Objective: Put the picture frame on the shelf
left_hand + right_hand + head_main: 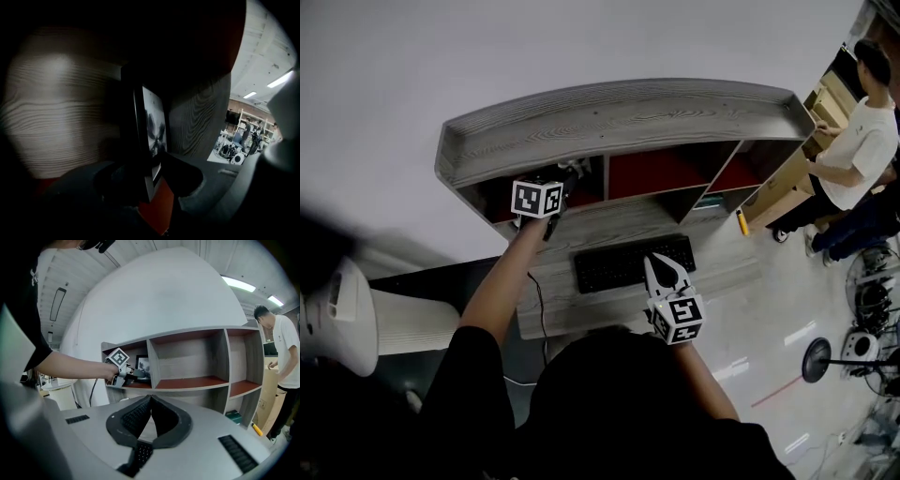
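The black picture frame stands upright on the red floor of the shelf's left compartment, also seen from the right gripper view as a small dark frame. My left gripper reaches into that compartment with a jaw on each side of the frame's lower edge; red floor shows between the frame and the right jaw, so the pads do not press. From the head view the left gripper sits at the compartment's mouth. My right gripper hangs shut and empty over the keyboard.
The grey wooden shelf has three red-floored compartments on a desk. A person stands at the right by a cardboard box. A yellow item lies at the desk's right end. A white device sits at the far left.
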The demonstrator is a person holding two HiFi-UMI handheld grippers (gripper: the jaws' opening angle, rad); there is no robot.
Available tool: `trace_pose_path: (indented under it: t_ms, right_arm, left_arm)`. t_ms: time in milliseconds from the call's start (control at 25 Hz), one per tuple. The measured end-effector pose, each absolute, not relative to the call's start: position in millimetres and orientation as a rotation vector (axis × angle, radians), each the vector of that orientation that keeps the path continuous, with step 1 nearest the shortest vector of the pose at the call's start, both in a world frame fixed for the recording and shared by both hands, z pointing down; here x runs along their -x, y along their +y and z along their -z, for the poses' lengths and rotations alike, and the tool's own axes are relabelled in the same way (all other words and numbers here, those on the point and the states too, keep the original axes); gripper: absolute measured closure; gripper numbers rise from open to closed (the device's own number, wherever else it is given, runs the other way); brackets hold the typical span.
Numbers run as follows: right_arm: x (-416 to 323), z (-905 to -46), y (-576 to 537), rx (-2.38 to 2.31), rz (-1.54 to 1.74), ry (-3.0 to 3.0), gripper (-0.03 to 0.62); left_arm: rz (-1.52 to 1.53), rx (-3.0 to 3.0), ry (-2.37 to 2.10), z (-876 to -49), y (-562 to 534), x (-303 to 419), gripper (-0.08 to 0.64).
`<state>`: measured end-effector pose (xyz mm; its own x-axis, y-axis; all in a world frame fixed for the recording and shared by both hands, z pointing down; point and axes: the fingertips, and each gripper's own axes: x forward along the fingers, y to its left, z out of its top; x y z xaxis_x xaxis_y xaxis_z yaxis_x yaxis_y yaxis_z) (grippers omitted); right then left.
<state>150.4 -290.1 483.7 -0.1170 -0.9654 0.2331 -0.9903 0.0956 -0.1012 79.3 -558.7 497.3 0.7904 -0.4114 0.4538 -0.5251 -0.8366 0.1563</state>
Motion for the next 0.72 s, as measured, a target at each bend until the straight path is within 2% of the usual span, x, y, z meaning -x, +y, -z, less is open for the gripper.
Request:
trace_pose_path:
  t_ms: [200,280,600,720]
  right_arm:
    - [-157,-484,-288,-2.027,-0.355,-2.231,0.58]
    - [-161,-483,-286,-2.037,-0.357,-2.227,0.58]
    - [-163,-488,-279,-2.039,-0.382,-2.22,0.58]
    - [-167,-489,-275,-2.047,-0.394,-2.217,0.58]
  left_arm:
    - [-0.621,-2.684,-0.736,-500,-569,-81,0.384]
    - [-0.627,-2.667,-0.712,-500,-570,-83,0.343]
    - [-0.59,-2.635,-0.783,-499,-585,-75,0.267]
    - [-0.51,-2.627,-0.829,-492,-586,-67,0.266]
